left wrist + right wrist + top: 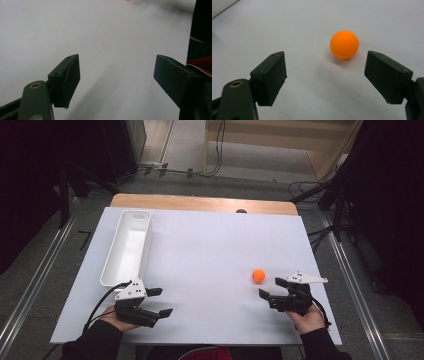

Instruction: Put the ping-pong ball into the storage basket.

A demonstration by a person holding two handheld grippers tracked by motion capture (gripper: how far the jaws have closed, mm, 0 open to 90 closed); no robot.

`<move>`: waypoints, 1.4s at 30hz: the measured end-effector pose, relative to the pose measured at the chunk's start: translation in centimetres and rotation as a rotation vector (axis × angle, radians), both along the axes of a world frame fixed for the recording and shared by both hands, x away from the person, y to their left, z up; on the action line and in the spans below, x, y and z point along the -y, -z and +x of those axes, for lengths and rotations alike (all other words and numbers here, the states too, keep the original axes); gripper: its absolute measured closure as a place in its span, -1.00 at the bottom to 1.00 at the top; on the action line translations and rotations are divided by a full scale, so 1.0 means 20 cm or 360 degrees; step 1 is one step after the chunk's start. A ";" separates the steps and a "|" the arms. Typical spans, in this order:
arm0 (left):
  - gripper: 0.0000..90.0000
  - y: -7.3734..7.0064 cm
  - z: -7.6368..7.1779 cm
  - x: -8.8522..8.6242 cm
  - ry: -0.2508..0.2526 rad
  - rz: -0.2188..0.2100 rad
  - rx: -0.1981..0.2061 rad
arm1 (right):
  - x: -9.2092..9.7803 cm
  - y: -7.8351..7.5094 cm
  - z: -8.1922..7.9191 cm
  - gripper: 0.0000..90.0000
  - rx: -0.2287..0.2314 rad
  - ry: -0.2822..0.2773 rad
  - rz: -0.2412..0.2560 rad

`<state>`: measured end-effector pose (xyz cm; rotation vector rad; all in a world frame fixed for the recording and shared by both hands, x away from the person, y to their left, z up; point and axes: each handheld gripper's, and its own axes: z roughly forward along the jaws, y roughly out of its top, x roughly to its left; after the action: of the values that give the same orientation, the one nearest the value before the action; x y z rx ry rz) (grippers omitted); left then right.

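At the far left the long white bin (127,247) stands empty on the white table (210,245). Just near of it the left gripper (161,301) rests low with jaws spread, holding nothing. Well to the right, the small orange ball (258,275) sits on the bare table, just ahead of the right gripper (270,287), whose jaws are likewise spread and empty. The ball (344,44) looks light, smooth and hard, likely to roll or squirt aside; pinching it across its widest middle seems safest.
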<state>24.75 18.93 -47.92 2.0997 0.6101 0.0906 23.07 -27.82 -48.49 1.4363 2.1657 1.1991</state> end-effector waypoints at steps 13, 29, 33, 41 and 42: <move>-0.52 0.00 0.00 0.00 0.0004 0.0018 -0.0004 | 0.00 -0.01 0.07 -0.63 0.0013 0.0038 -0.0009; -0.52 0.00 0.00 0.01 0.0006 0.0022 -0.0002 | -0.01 -0.03 0.15 -0.63 0.0032 0.0086 0.0016; -0.52 0.00 0.00 0.01 0.0006 0.0022 0.0000 | -0.01 -0.03 0.17 -0.63 0.0037 0.0094 0.0004; -0.52 0.01 0.01 0.01 0.0012 0.0021 -0.0005 | -0.02 -0.03 0.22 -0.63 0.0040 0.0108 0.0004; -0.52 0.01 0.00 0.01 0.0010 0.0021 -0.0006 | -0.02 -0.03 0.23 -0.63 0.0051 0.0107 0.0000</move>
<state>24.85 18.81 -48.03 2.1146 0.6064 0.0872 27.69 -27.45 -47.97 1.4678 2.0795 1.1901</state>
